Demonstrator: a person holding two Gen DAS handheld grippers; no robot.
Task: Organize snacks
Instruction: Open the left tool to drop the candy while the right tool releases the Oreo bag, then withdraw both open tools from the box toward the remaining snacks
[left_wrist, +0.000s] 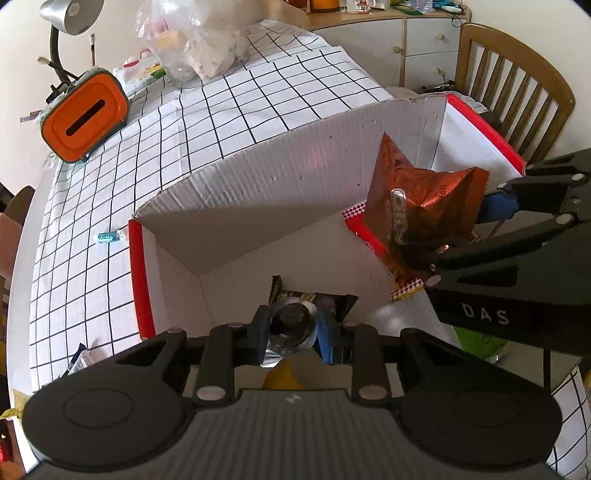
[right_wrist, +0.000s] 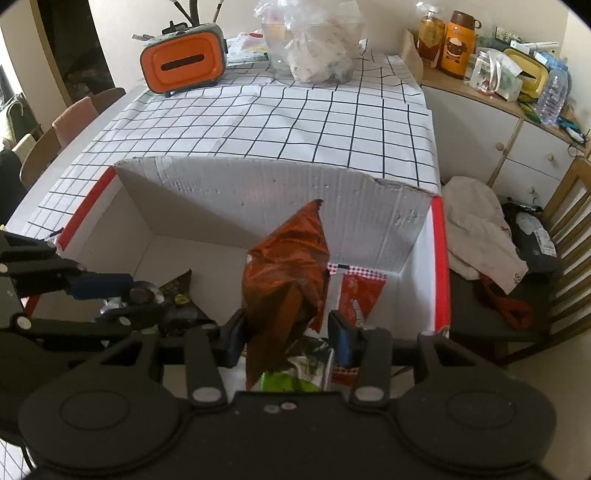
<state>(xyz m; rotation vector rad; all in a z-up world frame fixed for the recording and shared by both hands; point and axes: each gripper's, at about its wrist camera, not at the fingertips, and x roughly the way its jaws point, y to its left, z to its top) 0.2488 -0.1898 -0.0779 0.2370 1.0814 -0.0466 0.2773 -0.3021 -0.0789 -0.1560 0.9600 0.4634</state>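
The left hand-held gripper (left_wrist: 291, 326) is closed tight on a dark, shiny snack packet (left_wrist: 295, 314), its blue pads pinching the crumpled foil low inside the white cardboard box (left_wrist: 258, 173); no wording on that packet can be made out. The right hand-held gripper (right_wrist: 288, 339) has its jaws drawn in on an orange-brown foil snack bag (right_wrist: 288, 273), held upright over the box's right half, and in the left wrist view the bag (left_wrist: 421, 199) shows white letters that look like "ORI", the rest hidden by creases. The right tool's black arm carries the letters "DAS" (left_wrist: 485, 314). On the box floor below lie a red packet with a checkered edge (right_wrist: 358, 291), its script too blurred to read, and a green-and-white packet (right_wrist: 295, 373) just beside it. The box, with red-trimmed side walls, stands at the near right corner of the bench (right_wrist: 258, 122), which wears a white cloth with black grid lines. A small blue-wrapped sweet (left_wrist: 109, 236) lies on the cloth just left of the box. At the far left corner stands an orange case with a slot (right_wrist: 183, 64), and a clear plastic bag (right_wrist: 314, 44) sits along the far edge.
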